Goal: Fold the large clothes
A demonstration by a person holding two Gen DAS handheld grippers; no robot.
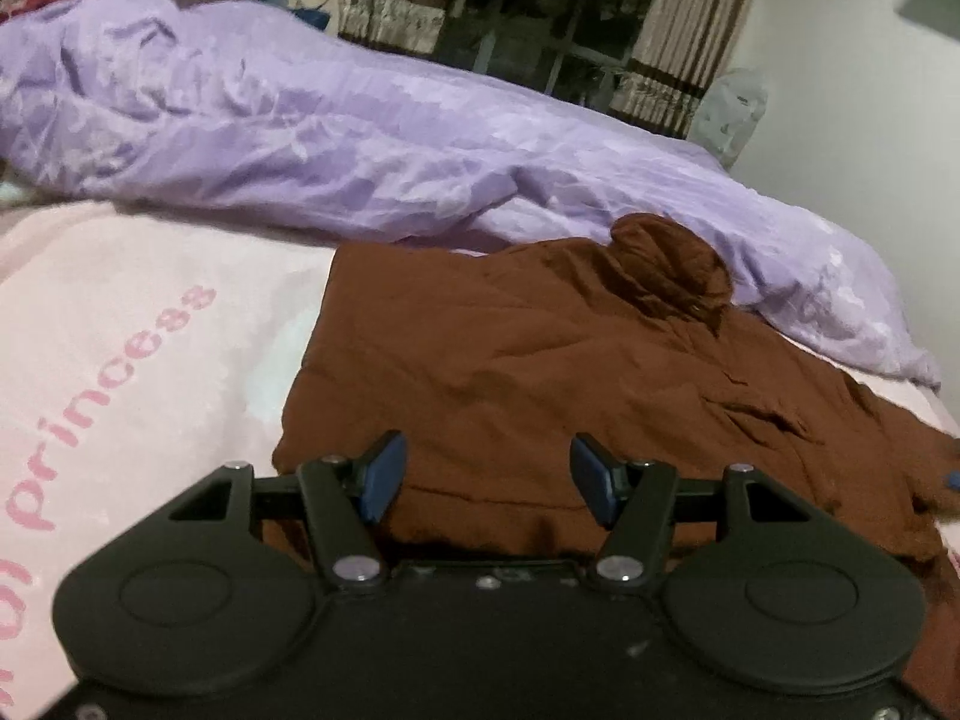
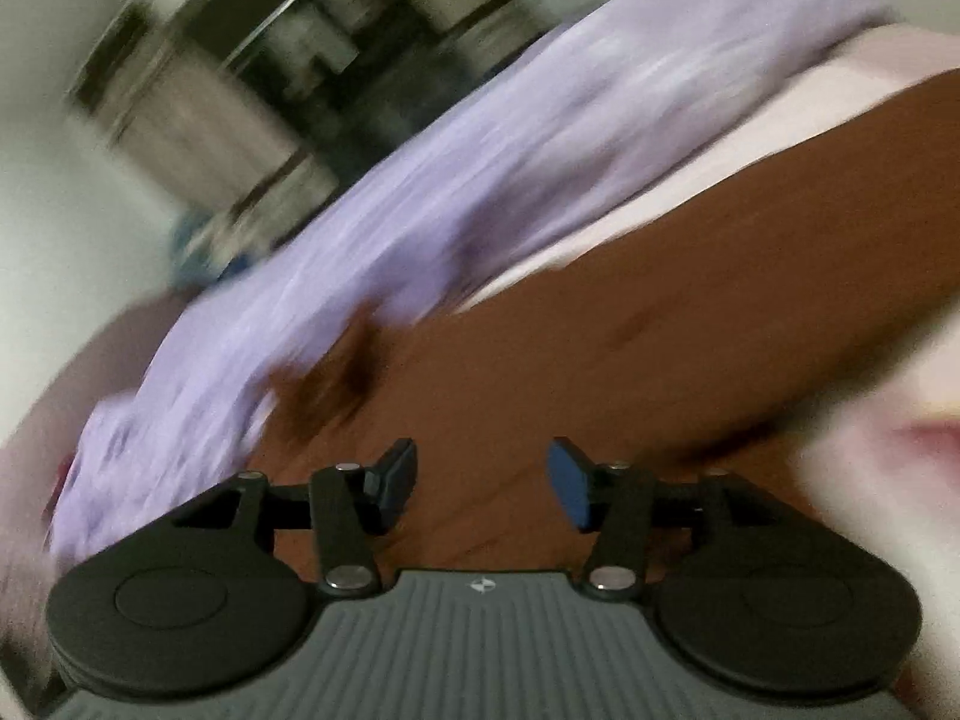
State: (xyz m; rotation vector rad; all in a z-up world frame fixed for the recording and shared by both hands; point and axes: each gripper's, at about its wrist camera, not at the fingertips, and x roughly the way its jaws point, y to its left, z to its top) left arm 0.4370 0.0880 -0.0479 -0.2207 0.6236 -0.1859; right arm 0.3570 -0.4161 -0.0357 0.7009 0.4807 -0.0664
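Curtained window (image 1: pixel 540 12) behind, pink bed sheet (image 1: pixel 120 312) in front, with a rumpled lilac duvet (image 1: pixel 300 138) pushed toward the far edge, likely to leave folding room. Brown garment (image 1: pixel 540 360) spread fairly flat near the bed's near edge, its hood or collar bunched against the duvet, one side apparently already turned in to a straight edge. Left gripper (image 1: pixel 489 477) poised above the garment's near hem, blue pads apart, nothing between them. Right gripper (image 2: pixel 483 483) likewise spread wide and empty over the brown cloth, so seemingly between grasps.

Left view sharp: shows the sheet's pink lettering, the garment's outline and a loose flap trailing toward the right edge. Right view heavily smeared and tilted: gives only bands of brown, pink and lilac, no outline or hem.
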